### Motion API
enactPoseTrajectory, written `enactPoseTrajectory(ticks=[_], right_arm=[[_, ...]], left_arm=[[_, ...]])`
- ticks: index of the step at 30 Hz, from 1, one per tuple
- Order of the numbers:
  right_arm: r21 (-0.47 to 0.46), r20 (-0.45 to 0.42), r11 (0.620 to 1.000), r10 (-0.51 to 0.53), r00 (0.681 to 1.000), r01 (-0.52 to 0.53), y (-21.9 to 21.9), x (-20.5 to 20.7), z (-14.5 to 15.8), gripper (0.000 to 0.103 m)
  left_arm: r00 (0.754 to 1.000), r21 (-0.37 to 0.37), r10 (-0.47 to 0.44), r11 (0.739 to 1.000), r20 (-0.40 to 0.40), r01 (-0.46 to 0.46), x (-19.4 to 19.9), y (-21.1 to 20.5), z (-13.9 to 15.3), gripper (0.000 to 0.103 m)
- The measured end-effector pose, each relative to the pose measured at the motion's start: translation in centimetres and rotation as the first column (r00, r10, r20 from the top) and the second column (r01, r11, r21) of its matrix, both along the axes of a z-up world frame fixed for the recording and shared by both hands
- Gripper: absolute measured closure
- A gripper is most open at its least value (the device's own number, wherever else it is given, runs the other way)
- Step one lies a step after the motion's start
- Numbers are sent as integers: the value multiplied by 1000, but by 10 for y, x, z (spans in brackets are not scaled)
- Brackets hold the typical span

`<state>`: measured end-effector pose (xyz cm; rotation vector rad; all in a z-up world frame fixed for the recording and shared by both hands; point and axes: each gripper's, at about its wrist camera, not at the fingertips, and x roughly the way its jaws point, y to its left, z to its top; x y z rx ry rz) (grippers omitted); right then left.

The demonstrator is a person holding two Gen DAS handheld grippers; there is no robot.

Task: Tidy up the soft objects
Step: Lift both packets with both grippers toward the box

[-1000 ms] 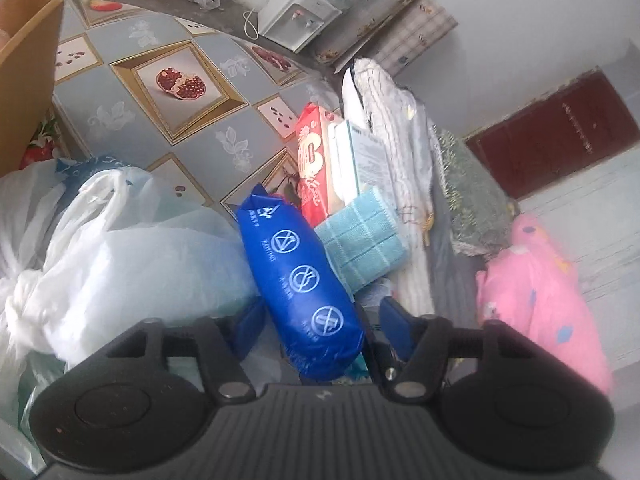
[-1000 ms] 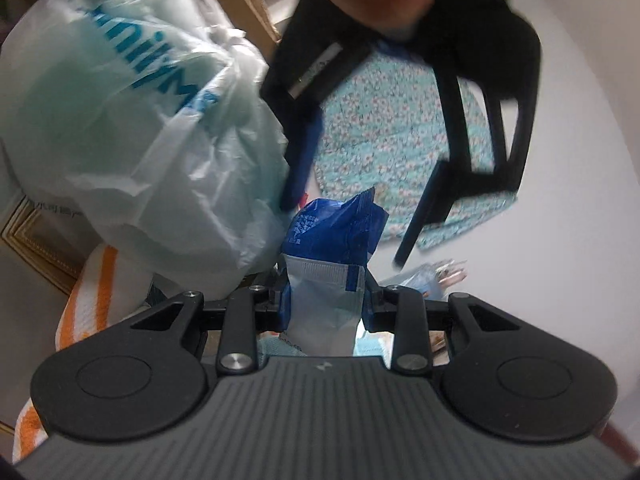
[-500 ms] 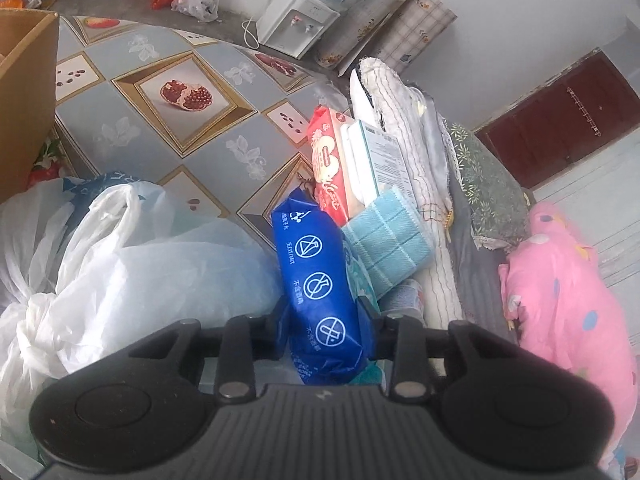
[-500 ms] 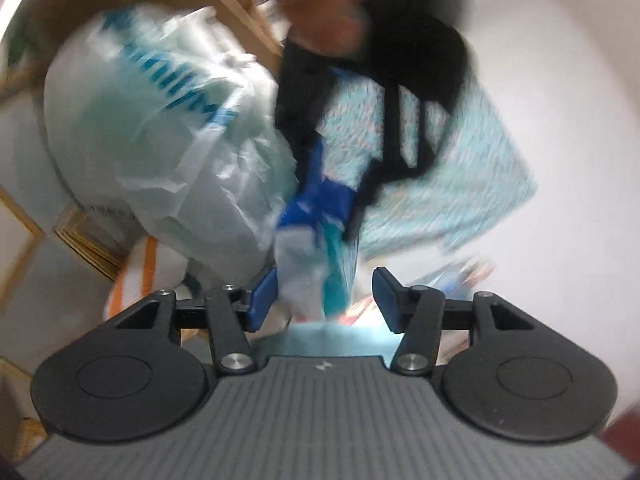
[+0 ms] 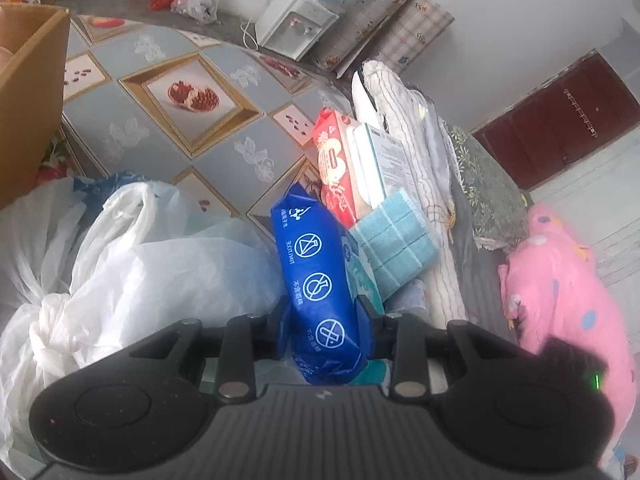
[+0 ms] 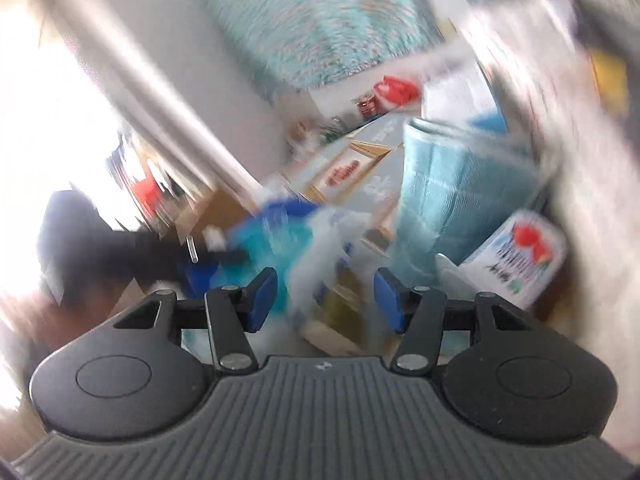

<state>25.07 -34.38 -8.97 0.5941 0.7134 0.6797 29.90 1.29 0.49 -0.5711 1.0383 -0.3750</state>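
Blue packet (image 5: pixel 320 288): clamped in left gripper (image 5: pixel 326 334) fingers, beside white bag (image 5: pixel 132 264) above tabletop (image 5: pixel 160 152); right-wrist view alone, blurred, shows right gripper (image 6: pixel 326 296) fingers apart, empty.

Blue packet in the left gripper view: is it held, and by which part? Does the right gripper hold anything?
The left gripper is shut on the blue packet, gripping its lower end. The right gripper stands open and holds nothing.

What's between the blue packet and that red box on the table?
Nothing. In the left wrist view the blue packet, gripped by the left gripper, has its top corner right against the red box; the teal cloth sits just beside them.
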Motion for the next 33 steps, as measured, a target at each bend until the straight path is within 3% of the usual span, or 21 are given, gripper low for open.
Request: enactPoseTrajectory(ticks=[2,5,9,12,18,26,33], right_arm=[[139,-83,989,-34,996,45,-8,11,-13,51],[223,-129,974,-20,991,49,-2,25,-18,51],[139,-142,989,-28,989,48,26,32,-16,50],[74,-218,995,-51,975,69,43,42,-22,49],[136,-295,985,-59,954,103,45,52,-30,53],[183,-282,977,-58,958,113,38,49,-19,56],[219,-201,970,-62,978,107,28,16,26,57]], left_arm=[[1000,14,-6,1000,9,6,-1,-2,1,70],[1000,22,-10,1000,15,10,-1,-4,1,70],[1000,29,-10,1000,22,9,-1,-6,1,70],[999,50,-15,999,33,13,-4,-8,2,70],[998,86,-15,996,60,10,-9,-8,3,70],[989,143,-59,989,136,40,-29,-21,25,71],[964,149,-85,988,250,48,-64,-24,65,71]])
